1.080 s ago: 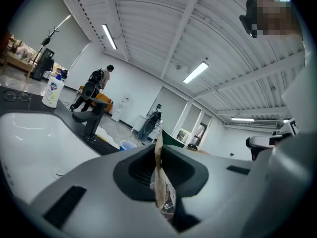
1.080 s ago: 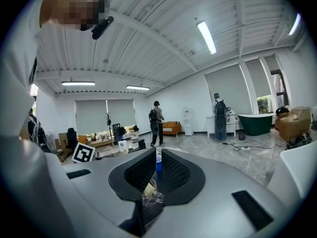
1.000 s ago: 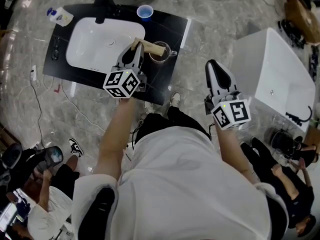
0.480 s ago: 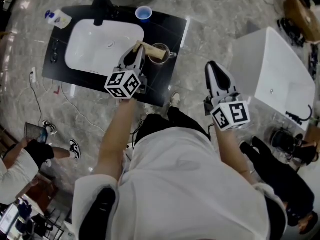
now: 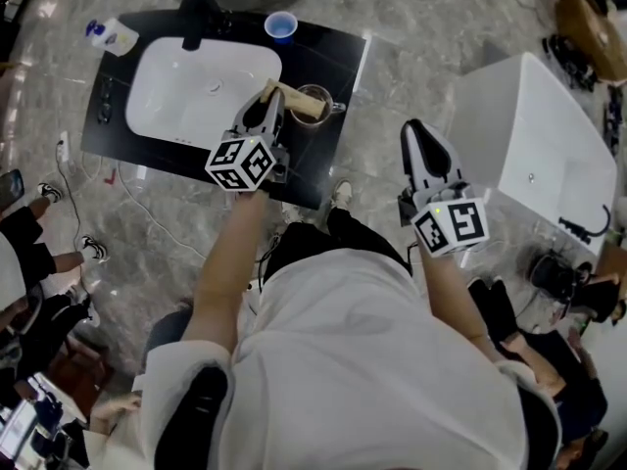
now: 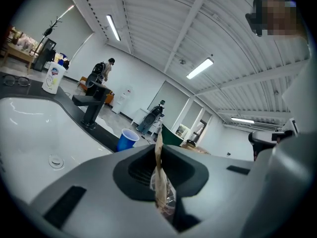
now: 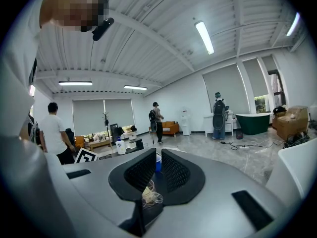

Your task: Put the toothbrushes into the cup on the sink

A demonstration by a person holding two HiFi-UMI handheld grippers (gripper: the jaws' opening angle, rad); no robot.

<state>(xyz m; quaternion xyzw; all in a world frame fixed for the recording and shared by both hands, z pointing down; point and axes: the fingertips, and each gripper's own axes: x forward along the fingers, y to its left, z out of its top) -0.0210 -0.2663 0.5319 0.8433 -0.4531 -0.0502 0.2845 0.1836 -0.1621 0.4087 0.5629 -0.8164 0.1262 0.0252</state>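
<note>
Over the black counter [image 5: 338, 52], just right of the white sink [image 5: 186, 81], my left gripper [image 5: 267, 94] is clamped on a toothbrush [image 5: 297, 97] in its tan wrapper. In the left gripper view my pads pinch the thin package edge-on, with almost no gap between them.

The cup [image 5: 319, 116], a clear glass one with its handle turned away to the right, stands just beyond my left jaws and a little to their right. The toothbrush does not point along my jaws. It runs sideways out of them, lying nearly level, and its free end reaches across the mouth of the cup. From above I cannot tell whether that end rests on the rim or hangs clear of it.

As I judge it, the coming move turns on that axis. The brush has to tip from lying flat to standing, free end down, before I let go.

My right gripper [image 5: 419, 133] hangs well apart over the floor, its jaws a narrow slit apart with nothing between them. The left is plainly the nearer hand.
</note>
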